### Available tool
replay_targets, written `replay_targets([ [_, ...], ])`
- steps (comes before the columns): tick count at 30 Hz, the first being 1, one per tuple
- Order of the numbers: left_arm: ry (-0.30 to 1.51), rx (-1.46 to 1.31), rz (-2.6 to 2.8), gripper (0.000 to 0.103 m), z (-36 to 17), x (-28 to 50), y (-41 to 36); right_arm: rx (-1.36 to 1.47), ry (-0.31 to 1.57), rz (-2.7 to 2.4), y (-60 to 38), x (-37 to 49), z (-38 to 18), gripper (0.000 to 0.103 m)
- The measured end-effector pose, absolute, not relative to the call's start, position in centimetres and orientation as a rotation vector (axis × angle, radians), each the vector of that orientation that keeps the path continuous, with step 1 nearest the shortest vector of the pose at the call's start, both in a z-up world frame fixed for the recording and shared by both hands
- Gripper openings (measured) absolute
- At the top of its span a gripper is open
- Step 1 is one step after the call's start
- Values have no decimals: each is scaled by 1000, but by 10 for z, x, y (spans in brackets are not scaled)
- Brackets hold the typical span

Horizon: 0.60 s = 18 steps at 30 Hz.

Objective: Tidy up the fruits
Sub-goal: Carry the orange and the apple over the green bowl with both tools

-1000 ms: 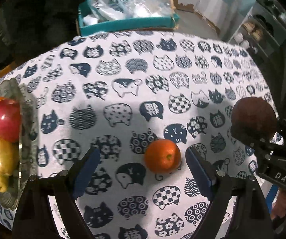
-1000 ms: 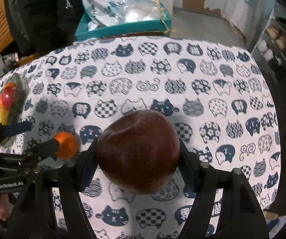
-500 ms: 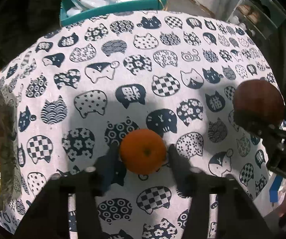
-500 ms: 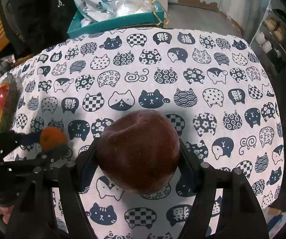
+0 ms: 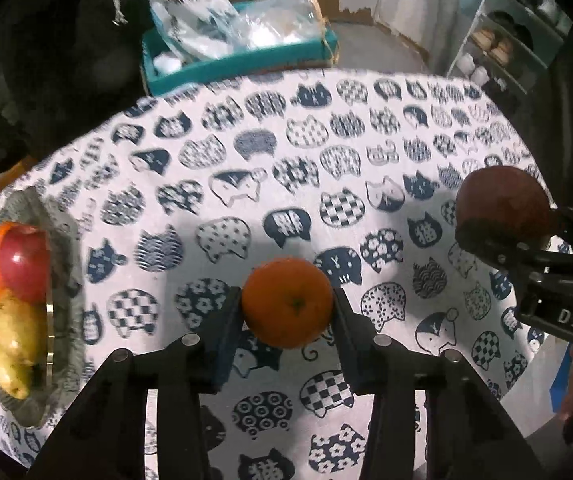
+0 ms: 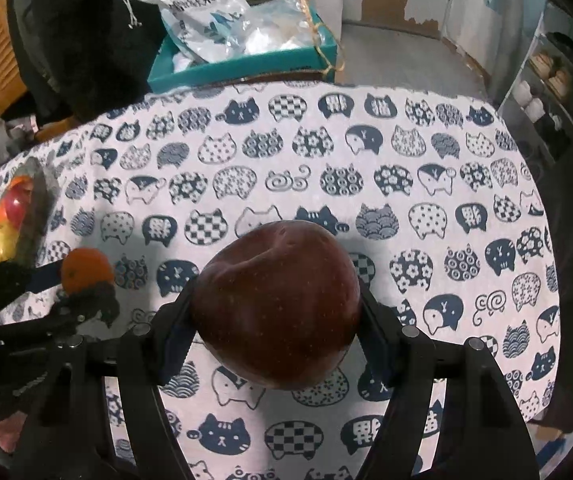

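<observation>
My left gripper (image 5: 288,312) is shut on an orange (image 5: 288,302) and holds it above the cat-print tablecloth; it also shows at the left of the right wrist view (image 6: 86,270). My right gripper (image 6: 276,312) is shut on a dark red apple (image 6: 278,304), which shows at the right of the left wrist view (image 5: 502,202). A grey fruit bowl (image 5: 64,240) at the table's left edge holds a red apple (image 5: 22,264), yellow pears (image 5: 16,332) and oranges.
A teal box (image 6: 246,66) with plastic bags stands beyond the table's far edge. A shelf rack (image 6: 546,80) stands at the far right. The table (image 6: 366,168) drops off on the right and near sides.
My left gripper closed on the orange and lifted it off the cloth. The right gripper kept hold of the dark red apple and stayed about level.
</observation>
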<state>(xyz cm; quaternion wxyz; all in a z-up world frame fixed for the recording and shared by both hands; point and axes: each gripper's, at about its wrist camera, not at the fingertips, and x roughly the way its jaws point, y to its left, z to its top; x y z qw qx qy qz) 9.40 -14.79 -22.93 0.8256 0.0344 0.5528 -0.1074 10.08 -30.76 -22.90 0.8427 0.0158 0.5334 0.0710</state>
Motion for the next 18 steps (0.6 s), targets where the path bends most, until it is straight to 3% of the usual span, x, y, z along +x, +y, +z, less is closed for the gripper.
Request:
replay_targets([
  [18,988,-19,-184,44,-146,77,-94,11,936,243,-271,91,-148,72],
])
